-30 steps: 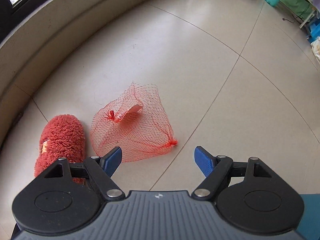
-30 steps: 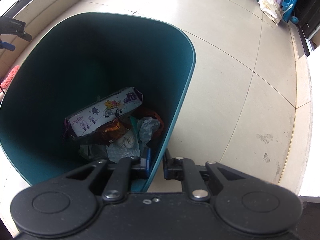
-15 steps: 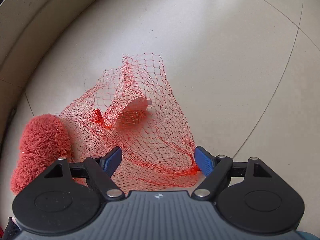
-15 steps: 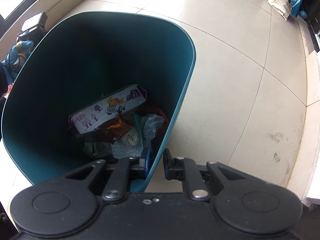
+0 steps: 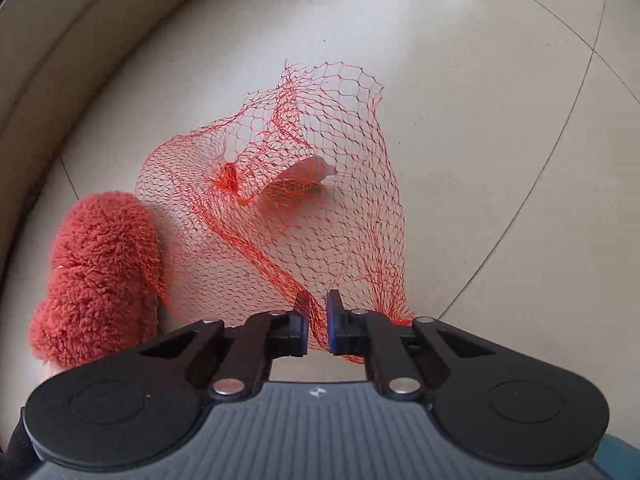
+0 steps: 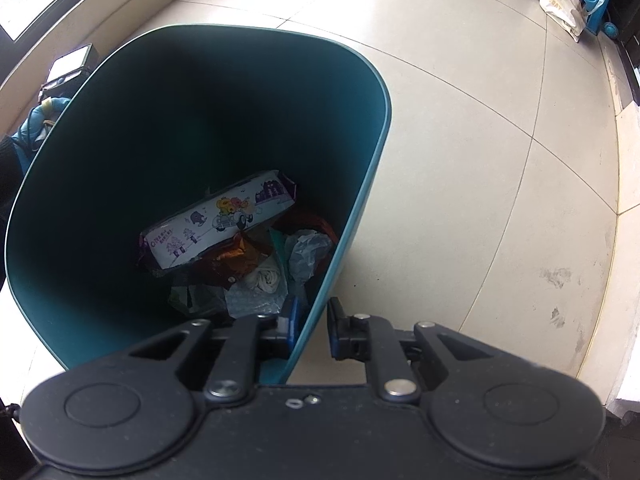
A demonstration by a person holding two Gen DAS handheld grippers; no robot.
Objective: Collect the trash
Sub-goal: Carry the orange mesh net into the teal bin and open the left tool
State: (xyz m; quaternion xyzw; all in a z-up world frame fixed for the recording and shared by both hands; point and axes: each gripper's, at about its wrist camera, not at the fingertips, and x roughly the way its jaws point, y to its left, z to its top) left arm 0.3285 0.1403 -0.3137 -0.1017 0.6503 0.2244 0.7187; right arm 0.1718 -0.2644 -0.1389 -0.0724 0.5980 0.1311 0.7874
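left wrist view: the left gripper is pointed down at the floor. its fingers are pinched together on the near edge of the red net bag. the net bag is taken as the landmark here. it is spread flat on the floor, and a small pale scrap is seen inside it near the middle. a fluffy red slipper is touched by the left side of the net. a pale wall edge is curved round behind the net, well apart from it.

in the right wrist view, the rim of the teal bin is clamped by the right gripper, with one finger inside the wall and one outside. old trash is piled at the bottom, with a cartoon wrapper on top.

the step in hand looks like the pick-up of the net. next, the net should be lifted clear of the slipper and carried over the open bin, then let go.

how much netting is caught between the pads cannot be told, since that spot is hidden by the fingers. the net is not seen at all from the right wrist view. the slipper's near end is cut off by the gripper body.
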